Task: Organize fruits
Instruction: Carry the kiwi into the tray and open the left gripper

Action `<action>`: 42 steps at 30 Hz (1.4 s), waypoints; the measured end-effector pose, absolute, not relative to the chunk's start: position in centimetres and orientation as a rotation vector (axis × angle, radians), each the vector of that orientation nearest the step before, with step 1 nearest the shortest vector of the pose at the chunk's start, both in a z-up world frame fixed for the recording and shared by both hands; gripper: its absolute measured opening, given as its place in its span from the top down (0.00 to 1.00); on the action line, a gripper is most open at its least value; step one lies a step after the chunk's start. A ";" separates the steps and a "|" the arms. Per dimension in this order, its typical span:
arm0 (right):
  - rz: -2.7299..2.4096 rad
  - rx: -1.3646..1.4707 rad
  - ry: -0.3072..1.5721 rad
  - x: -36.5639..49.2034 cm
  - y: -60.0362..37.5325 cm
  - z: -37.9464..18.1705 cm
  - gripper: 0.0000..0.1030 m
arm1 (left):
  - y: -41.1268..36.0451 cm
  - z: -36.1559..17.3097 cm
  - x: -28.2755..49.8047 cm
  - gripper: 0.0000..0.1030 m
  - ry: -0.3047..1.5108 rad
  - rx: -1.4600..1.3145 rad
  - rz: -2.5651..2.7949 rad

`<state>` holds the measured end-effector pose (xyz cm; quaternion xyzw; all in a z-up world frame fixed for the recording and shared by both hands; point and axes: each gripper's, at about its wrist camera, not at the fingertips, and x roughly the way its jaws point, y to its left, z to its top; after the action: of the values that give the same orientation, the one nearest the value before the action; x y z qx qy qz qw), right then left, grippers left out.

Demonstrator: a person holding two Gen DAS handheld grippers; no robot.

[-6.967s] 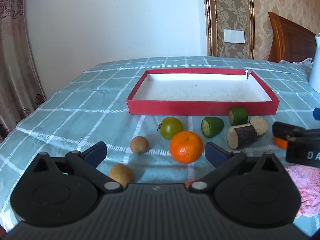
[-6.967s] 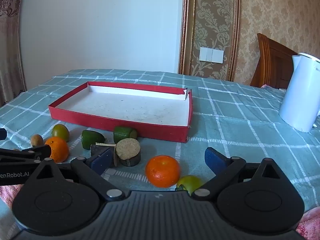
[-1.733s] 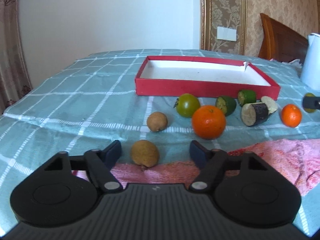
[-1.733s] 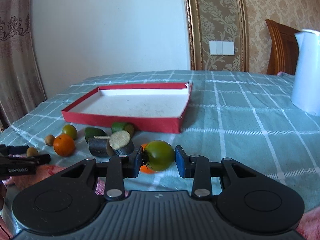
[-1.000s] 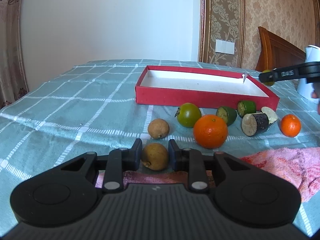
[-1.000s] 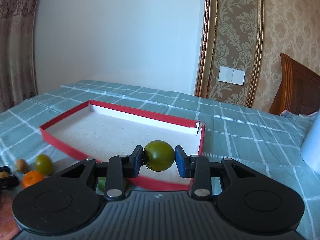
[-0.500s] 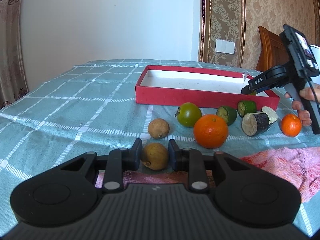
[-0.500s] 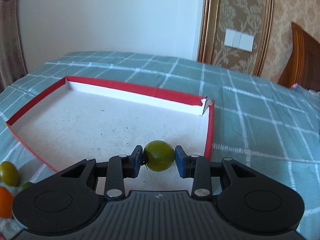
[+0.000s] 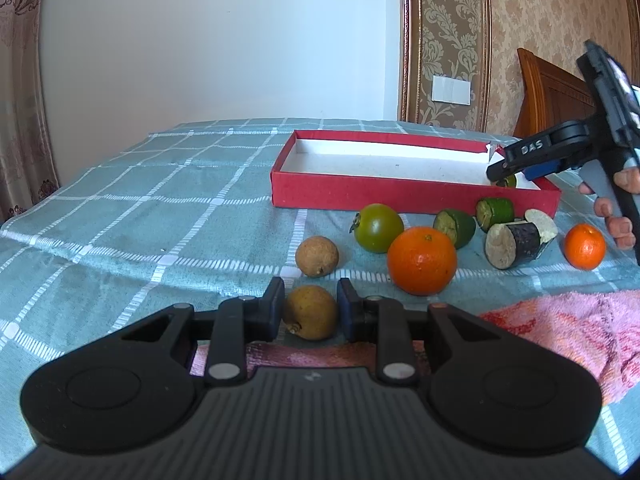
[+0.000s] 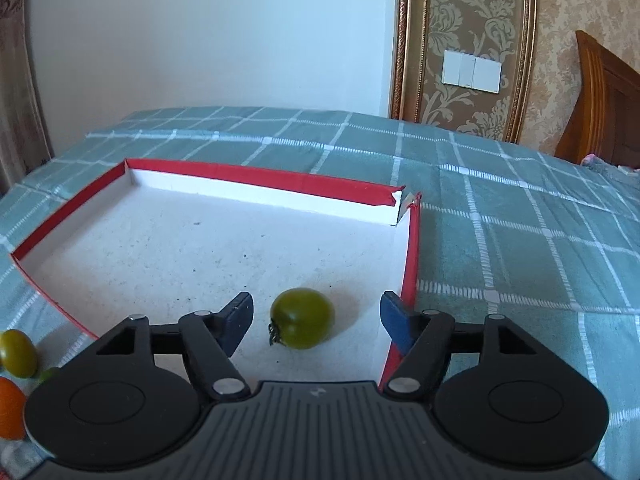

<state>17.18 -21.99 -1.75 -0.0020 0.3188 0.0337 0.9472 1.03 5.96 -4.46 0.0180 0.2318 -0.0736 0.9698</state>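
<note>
A green tomato (image 10: 302,318) lies on the white floor of the red box (image 10: 256,178), near its right wall. My right gripper (image 10: 316,314) hangs over it with its jaws opening; the pads stand clear of the fruit on both sides. In the left wrist view that right gripper (image 9: 520,174) reaches into the red box (image 9: 336,192) at its right end. My left gripper (image 9: 310,308) is shut on a brown round fruit (image 9: 310,312) low over the tablecloth. A second brown fruit (image 9: 317,256), a green tomato (image 9: 378,227) and a big orange (image 9: 422,260) lie just beyond it.
Two green cut pieces (image 9: 454,227), a dark cut eggplant piece (image 9: 516,240) and a small orange (image 9: 585,246) lie in front of the box. A pink towel (image 9: 560,332) covers the near right. A hand (image 9: 620,216) holds the right gripper. A wooden headboard (image 10: 604,100) stands at the far right.
My right gripper's jaws have parted and the green tomato now rests on the box floor. My left gripper has stayed shut on the brown fruit.
</note>
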 end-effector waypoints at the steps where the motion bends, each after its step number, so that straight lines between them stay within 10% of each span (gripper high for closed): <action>1: 0.069 0.010 0.640 16.8 -22.1 -1.6 0.32 | 6.0 -4.5 1.0 0.75 0.469 0.035 -0.148; 42: -0.025 0.125 0.547 12.3 -23.3 -0.2 0.21 | 1.5 2.7 11.2 0.76 0.391 0.095 -0.164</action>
<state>12.29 -23.34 -0.23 0.0617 0.2698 -0.0124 0.9609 11.24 1.46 2.66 0.0469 0.1941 -0.0814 0.9765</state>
